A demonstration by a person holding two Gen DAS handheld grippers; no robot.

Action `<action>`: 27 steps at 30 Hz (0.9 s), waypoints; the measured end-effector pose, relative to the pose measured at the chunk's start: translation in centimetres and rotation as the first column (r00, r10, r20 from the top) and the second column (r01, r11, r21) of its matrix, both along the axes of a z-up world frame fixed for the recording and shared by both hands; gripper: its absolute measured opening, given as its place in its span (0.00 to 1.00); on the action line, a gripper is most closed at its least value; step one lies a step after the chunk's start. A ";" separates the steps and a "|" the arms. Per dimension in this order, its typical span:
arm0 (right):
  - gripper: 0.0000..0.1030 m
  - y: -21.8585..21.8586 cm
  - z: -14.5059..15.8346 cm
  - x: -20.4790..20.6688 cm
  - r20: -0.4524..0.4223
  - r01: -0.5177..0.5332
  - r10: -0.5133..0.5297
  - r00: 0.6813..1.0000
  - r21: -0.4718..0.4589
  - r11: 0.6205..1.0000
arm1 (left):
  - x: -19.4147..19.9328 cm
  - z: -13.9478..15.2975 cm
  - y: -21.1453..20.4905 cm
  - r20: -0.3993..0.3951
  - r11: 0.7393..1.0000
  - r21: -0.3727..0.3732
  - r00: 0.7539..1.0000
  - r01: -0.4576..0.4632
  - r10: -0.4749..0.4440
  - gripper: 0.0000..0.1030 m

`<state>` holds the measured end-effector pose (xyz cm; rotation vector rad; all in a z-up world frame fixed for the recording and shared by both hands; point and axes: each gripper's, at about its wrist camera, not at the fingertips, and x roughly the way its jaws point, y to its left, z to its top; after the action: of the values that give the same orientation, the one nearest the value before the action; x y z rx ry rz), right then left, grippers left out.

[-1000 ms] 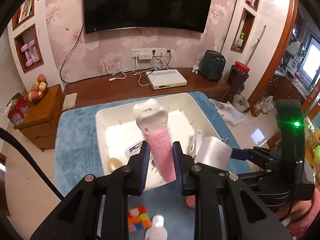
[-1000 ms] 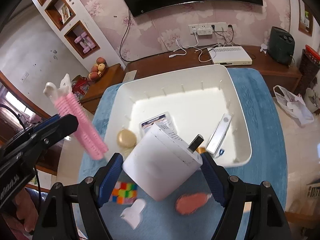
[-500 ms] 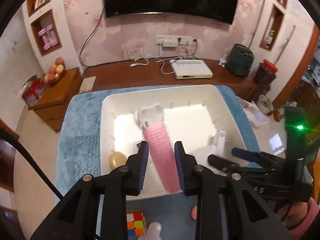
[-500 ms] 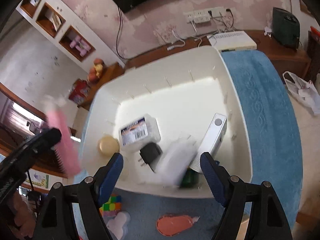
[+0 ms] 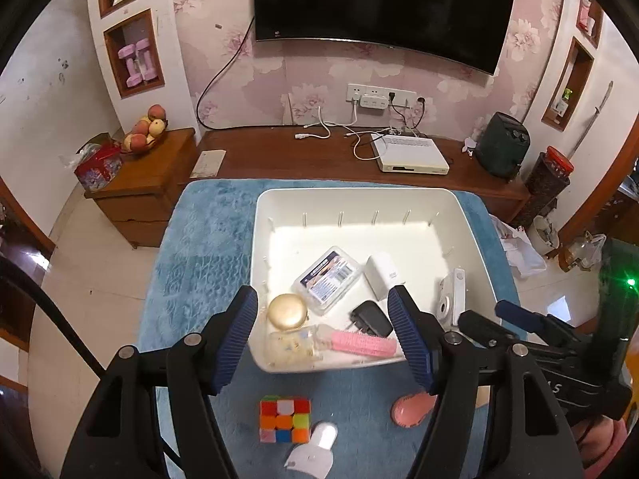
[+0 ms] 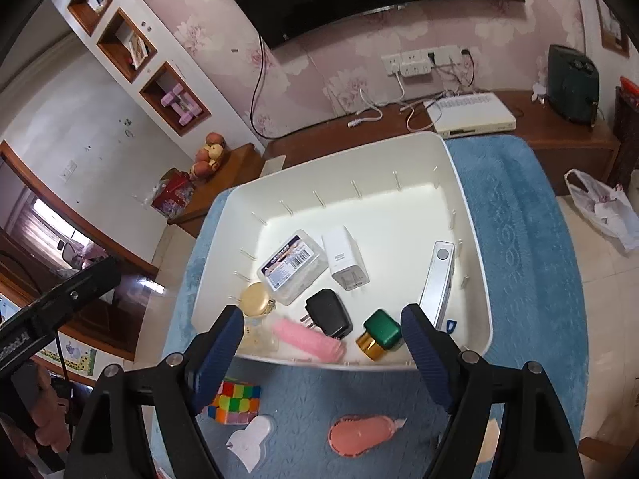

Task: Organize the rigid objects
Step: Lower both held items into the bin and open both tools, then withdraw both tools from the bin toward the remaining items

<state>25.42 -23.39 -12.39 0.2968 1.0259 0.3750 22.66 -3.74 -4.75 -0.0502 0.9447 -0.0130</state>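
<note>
Item: multicoloured plastic puzzle cube [image 5: 284, 420], just before white plastic bin [image 5: 359, 199]; light, stiff, slick-faced, take by opposite flat sides; left claw [image 5: 325, 337], jaws just opened, and right claw [image 6: 323, 353] both agape, empty.

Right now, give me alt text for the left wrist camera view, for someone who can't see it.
The open left gripper, nothing between its fingers, hangs over a white bin on a blue mat. A pink hair roller lies at the bin's near edge among small items. A puzzle cube sits outside on the mat.
</note>
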 end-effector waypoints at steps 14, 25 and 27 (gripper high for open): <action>0.81 0.7 4.8 -9.6 0.161 0.135 -0.123 0.979 -0.062 0.989 | -6.4 1.8 5.5 0.063 0.986 -0.167 0.998 -0.005 0.016 0.76; 0.81 0.8 6.2 -17.3 0.224 0.271 -0.239 0.945 -0.125 0.954 | -10.8 1.1 7.5 0.087 0.960 -0.259 0.993 0.103 -0.083 0.79; 0.81 0.8 6.2 -18.4 0.227 0.291 -0.256 0.940 -0.136 0.947 | -11.4 0.7 7.6 0.074 0.953 -0.281 0.992 0.116 -0.099 0.79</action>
<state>7.00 -22.58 -6.15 0.2395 0.7922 0.0621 11.26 3.86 -4.01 -0.2641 0.8798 -0.2507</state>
